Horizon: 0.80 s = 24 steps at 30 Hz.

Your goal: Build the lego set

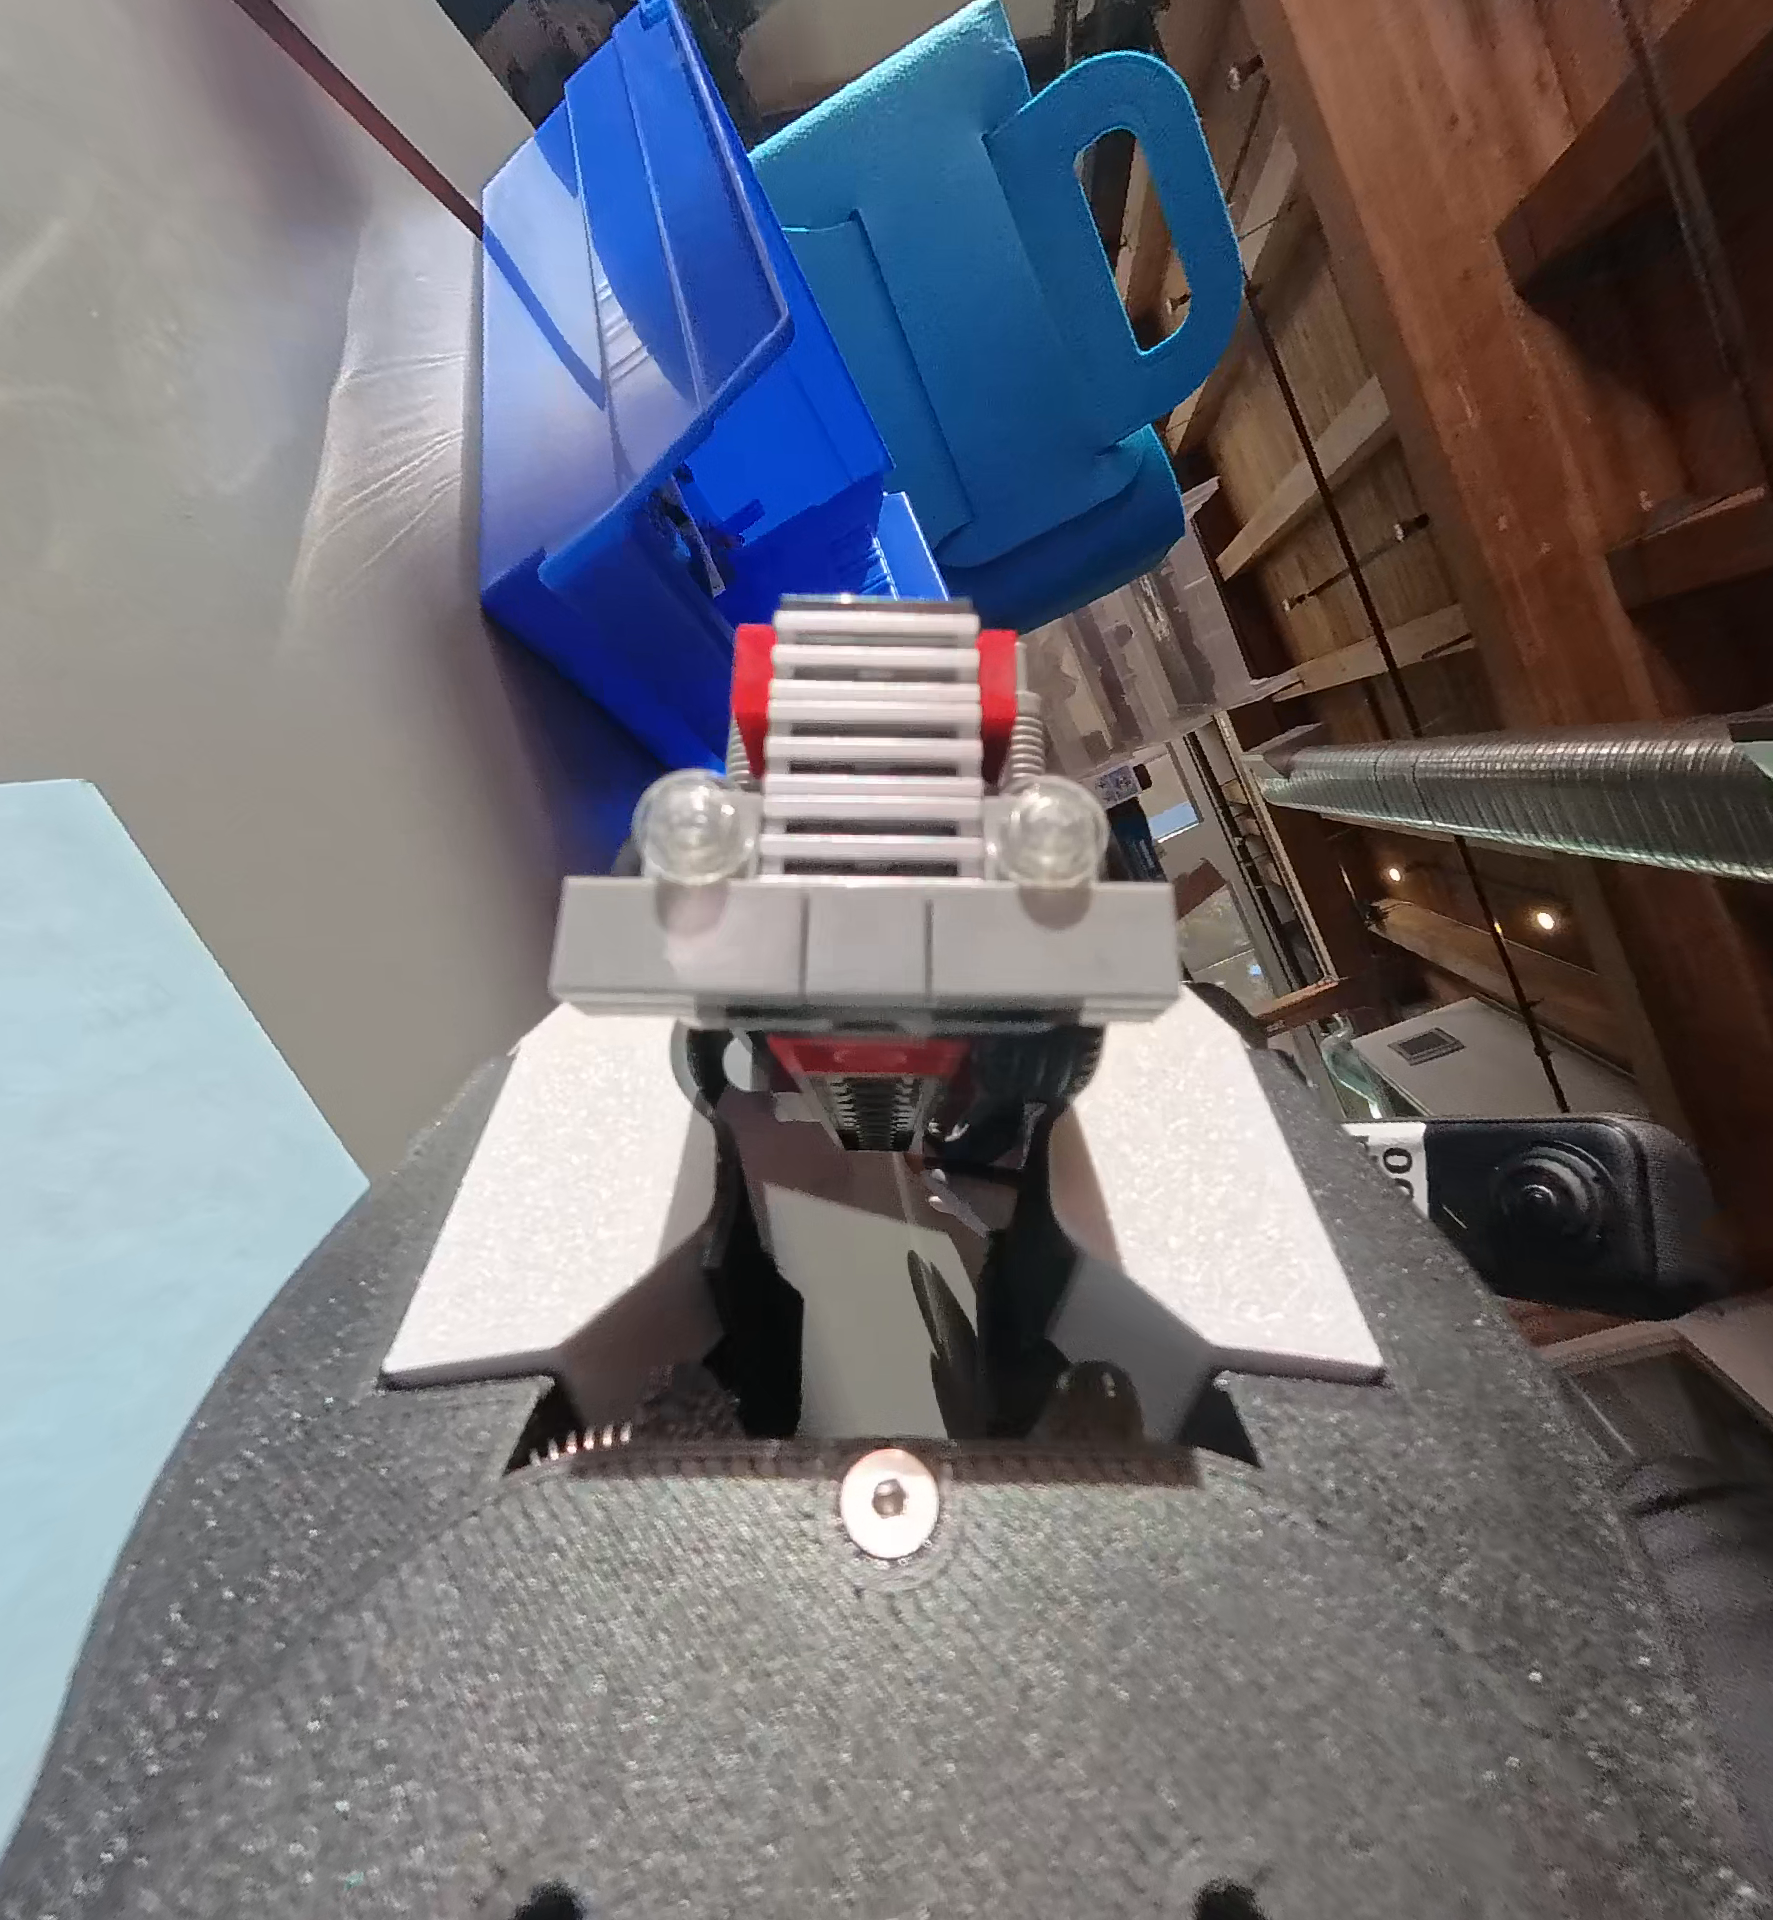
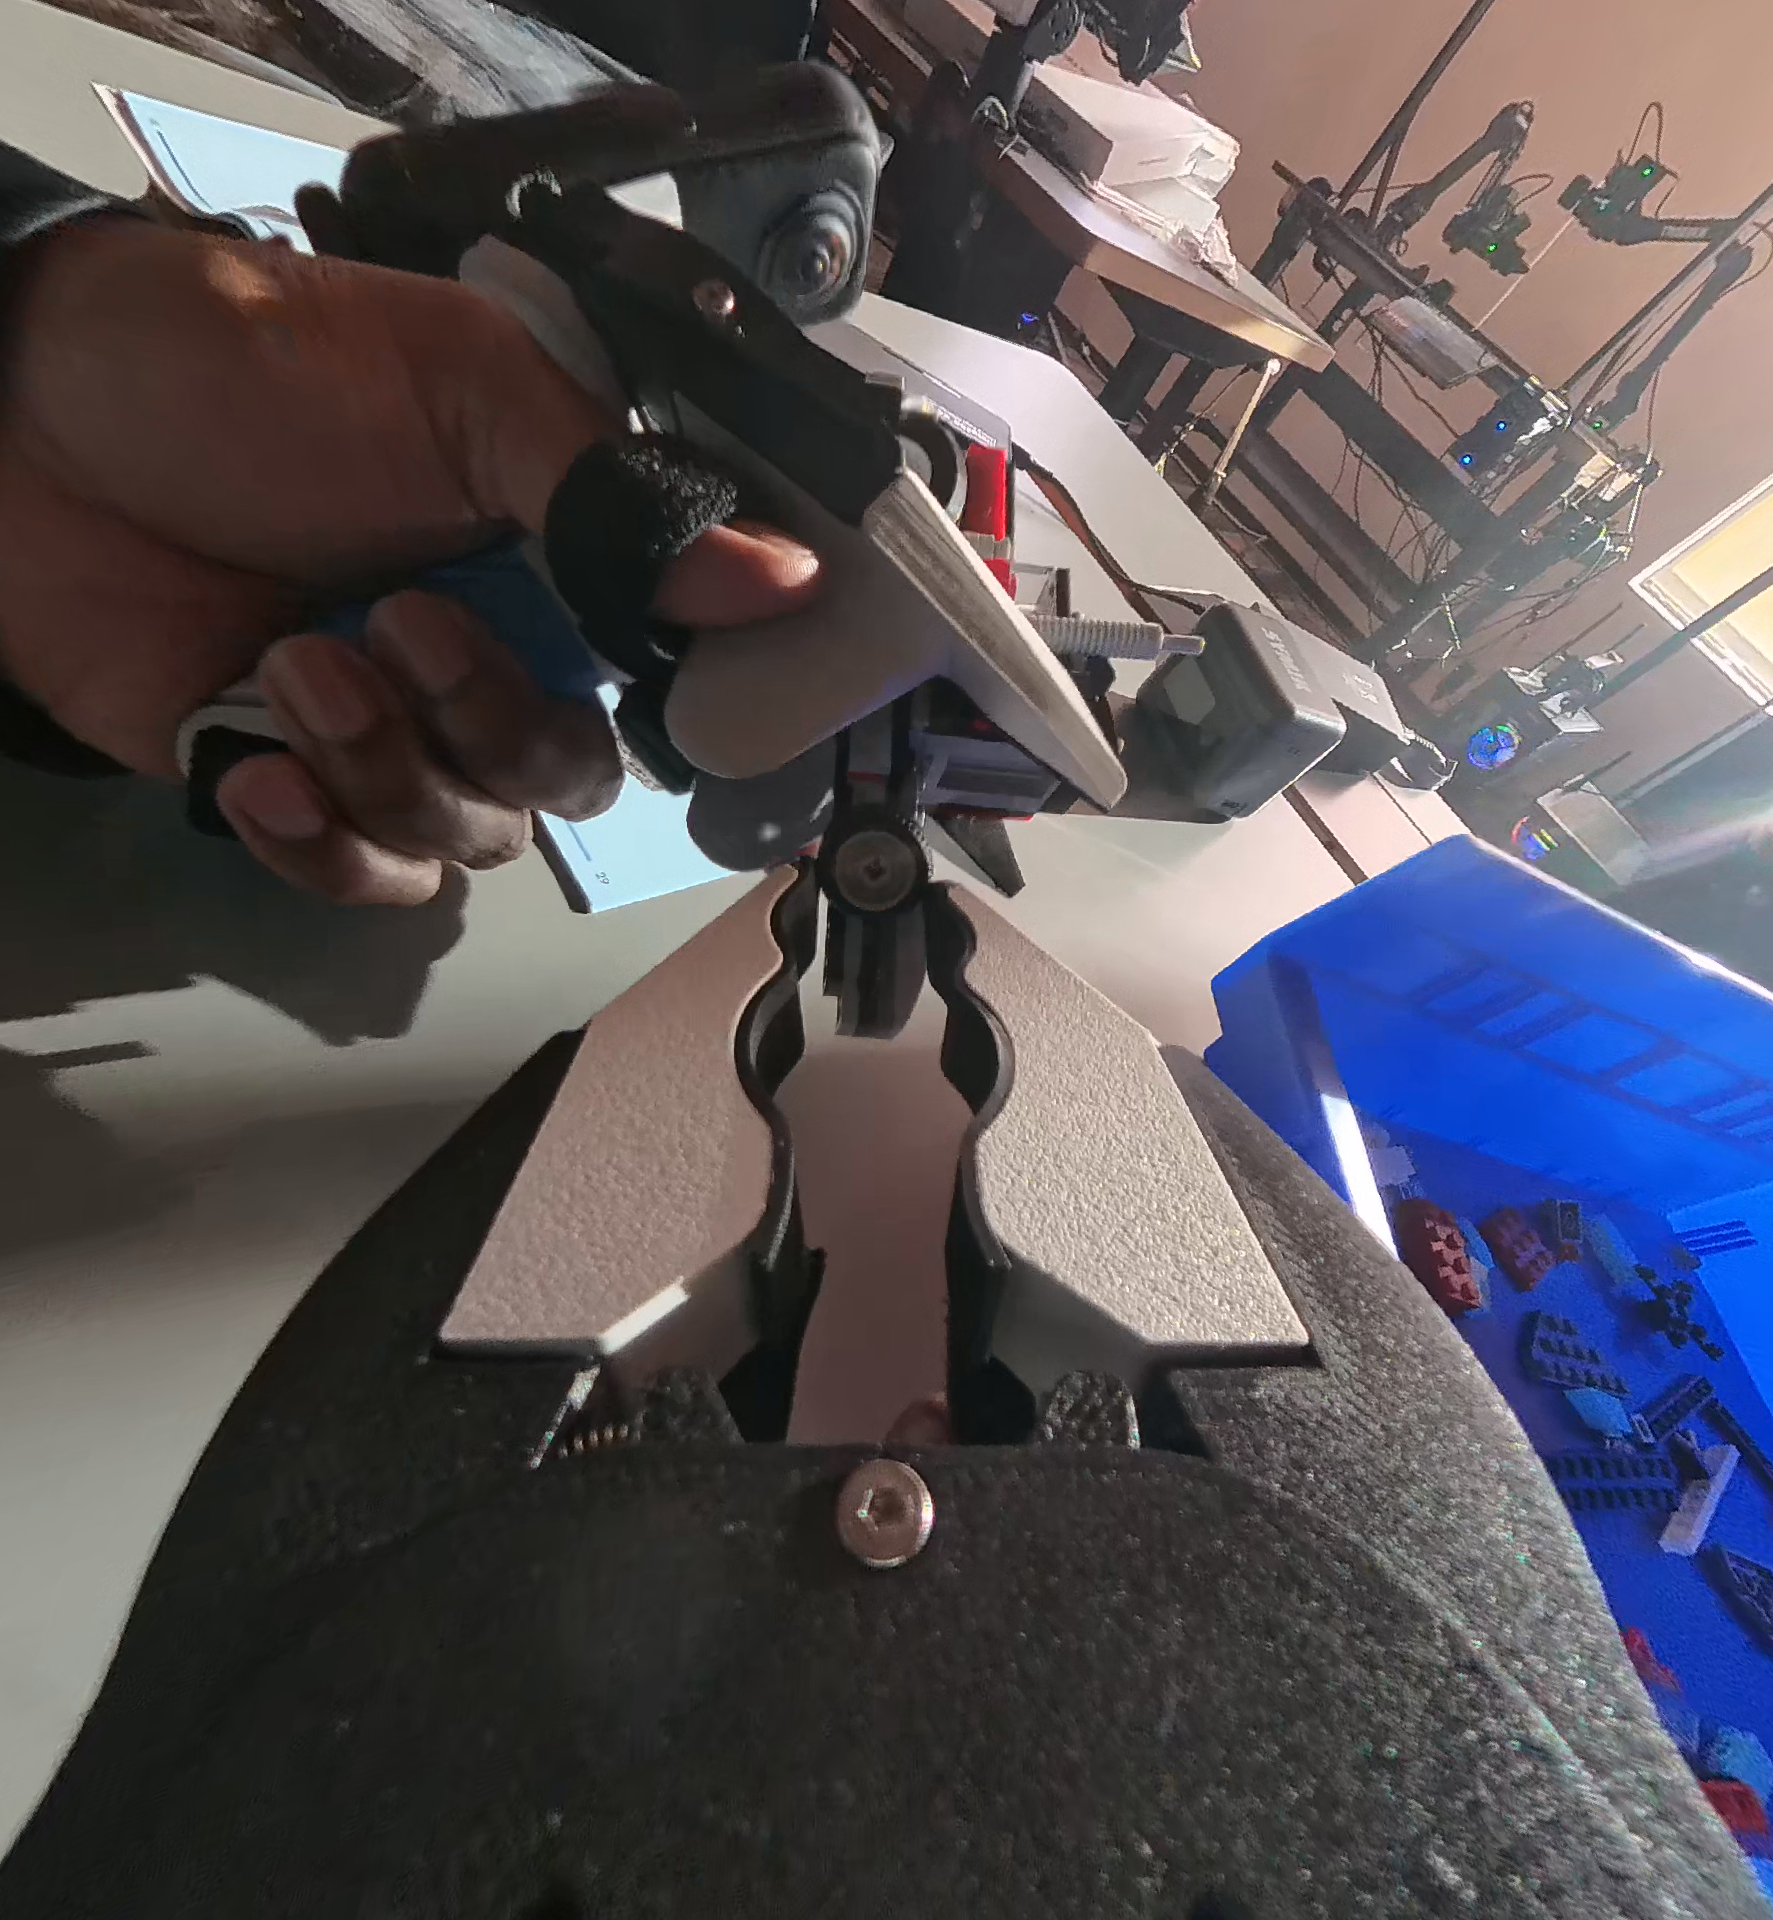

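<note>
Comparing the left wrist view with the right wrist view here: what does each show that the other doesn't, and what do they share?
Only the left wrist view shows the front of the lego truck: grey bumper, clear headlights and ladder-like grille, held in the left hand-held gripper. Only the right wrist view shows the person's hand on that gripper's handle, the loose bricks in the bin, and the right hand-held gripper closed around a small black wheel. Both show the blue bin and the truck.
</note>
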Each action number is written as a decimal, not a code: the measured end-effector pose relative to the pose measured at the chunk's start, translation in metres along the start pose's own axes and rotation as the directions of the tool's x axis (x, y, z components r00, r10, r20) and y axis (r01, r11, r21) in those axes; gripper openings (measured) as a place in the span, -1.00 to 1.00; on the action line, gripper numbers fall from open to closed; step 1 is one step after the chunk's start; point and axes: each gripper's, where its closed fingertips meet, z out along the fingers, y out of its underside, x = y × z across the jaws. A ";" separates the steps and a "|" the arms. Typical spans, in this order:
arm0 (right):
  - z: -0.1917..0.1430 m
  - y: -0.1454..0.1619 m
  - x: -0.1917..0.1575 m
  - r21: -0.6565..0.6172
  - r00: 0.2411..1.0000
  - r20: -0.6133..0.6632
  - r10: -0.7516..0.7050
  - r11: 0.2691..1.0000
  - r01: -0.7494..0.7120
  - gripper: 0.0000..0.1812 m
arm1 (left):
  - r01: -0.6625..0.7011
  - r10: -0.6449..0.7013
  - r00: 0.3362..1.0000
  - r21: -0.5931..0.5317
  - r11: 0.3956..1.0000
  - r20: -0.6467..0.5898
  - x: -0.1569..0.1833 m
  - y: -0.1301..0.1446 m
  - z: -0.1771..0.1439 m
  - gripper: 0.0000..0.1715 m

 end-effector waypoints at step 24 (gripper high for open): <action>0.004 0.003 -0.001 0.004 0.998 0.020 0.064 0.998 -0.064 -0.72 | 0.179 -0.179 0.984 -0.016 0.984 -0.003 -0.011 0.004 -0.001 -0.38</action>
